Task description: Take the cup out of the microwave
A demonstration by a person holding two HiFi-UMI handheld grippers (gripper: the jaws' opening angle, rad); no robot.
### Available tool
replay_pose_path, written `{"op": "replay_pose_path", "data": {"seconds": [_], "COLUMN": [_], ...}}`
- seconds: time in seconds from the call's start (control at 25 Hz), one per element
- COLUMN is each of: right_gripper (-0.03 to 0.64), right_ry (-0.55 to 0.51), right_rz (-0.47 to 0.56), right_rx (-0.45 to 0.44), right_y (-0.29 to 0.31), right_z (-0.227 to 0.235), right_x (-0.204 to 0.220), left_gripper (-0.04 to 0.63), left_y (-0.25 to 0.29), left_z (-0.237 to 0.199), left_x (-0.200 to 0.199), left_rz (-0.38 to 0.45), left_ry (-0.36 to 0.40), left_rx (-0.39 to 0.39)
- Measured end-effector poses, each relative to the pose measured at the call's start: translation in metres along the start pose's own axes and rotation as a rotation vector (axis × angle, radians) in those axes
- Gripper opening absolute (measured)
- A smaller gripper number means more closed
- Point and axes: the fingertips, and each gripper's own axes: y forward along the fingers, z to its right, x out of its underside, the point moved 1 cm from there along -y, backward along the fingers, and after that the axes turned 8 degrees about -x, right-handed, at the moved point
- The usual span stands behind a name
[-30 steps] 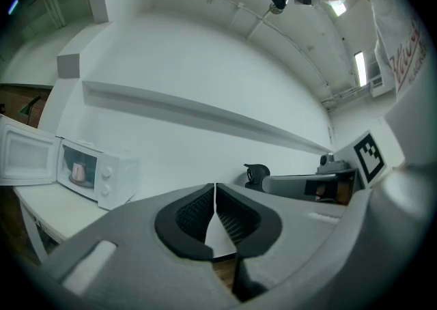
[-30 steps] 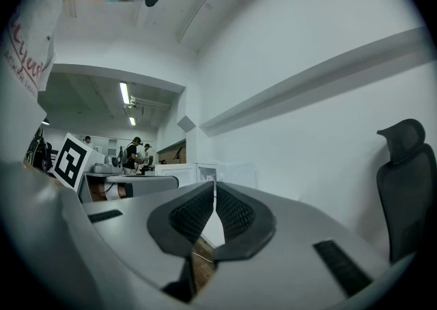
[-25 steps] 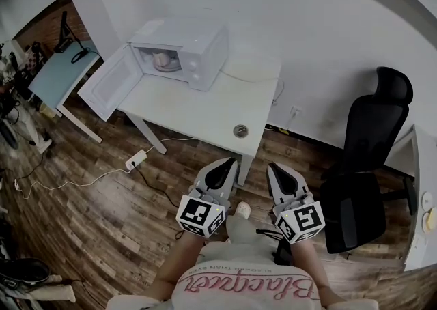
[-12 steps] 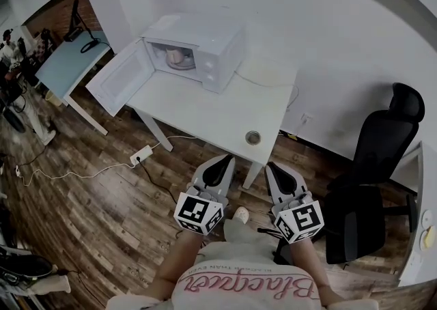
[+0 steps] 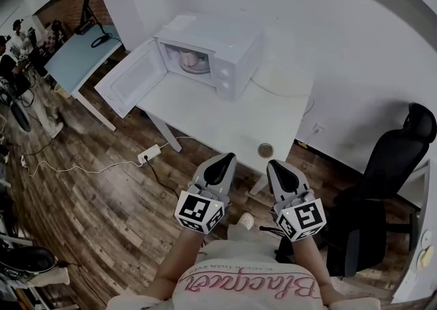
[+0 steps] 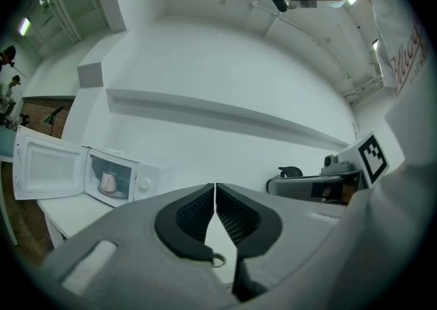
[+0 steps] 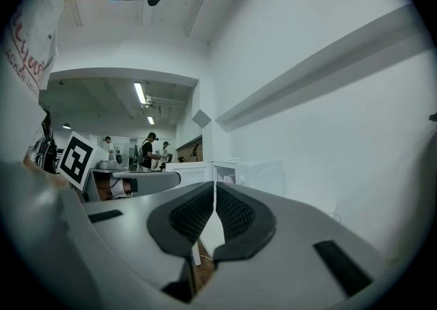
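The left gripper and the right gripper are nearest, held side by side and level in front of the person's body, above the wooden floor. Each has its jaws brought together, the pads all but touching, with nothing between them. Both grippers are well short of the white table. A small round thing, too small to name, lies near the table's near corner. Farther back on the table stands the microwave, with its door swung fully open to the left. The pale pink cup sits inside the cavity.

The step in hand looks like the approach: the door is already open and the cup is not yet reached. The next move calls for closing the gap to the table and parting one gripper's jaws wide enough for the cup. That gripper would then go in level through the opening without brushing the door or the cavity walls.

Whether the cup has a handle, or holds anything, cannot be made out. The right gripper view shows the microwave only small and partly, behind its jaws.
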Motion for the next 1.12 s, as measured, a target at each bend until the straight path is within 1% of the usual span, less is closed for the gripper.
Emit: {"op": "replay_pose_path", "data": {"seconds": [0.28,0.4,0.64,0.88,1.12], "right_gripper": [0.018,0.018,0.018,0.018,0.018], "right_ry": [0.004,-0.007,0.005,0.012,0.028], "right_rz": [-0.004,0.008,0.005,0.010,0.011], "right_rx": [-0.037,-0.066,-0.109,-0.132,-0.144], "right_y": [0.031,0.047,0.070,0.081,0.087], "right_z": [0.013,0.020,0.029,0.032,0.029], "right_x": [-0.003,-0.007,-0.006,-0.007,-0.005], "left_gripper": [0.014,0.014,0.014,0.014,0.014], "left_y": [0.020,0.030,0.045,0.046,0.040], "left_z": [-0.020,-0.030,-0.046,-0.055,-0.062], "left_x": [-0.006,-0.009,-0.012,-0.014,-0.007], "left_rz": [0.000,0.002,0.010,0.010,-0.011], "left_ry": [0.012,0.018,0.025,0.029,0.029], "left_rx": [-0.027,-0.045,-0.081,-0.112,-0.139]}}
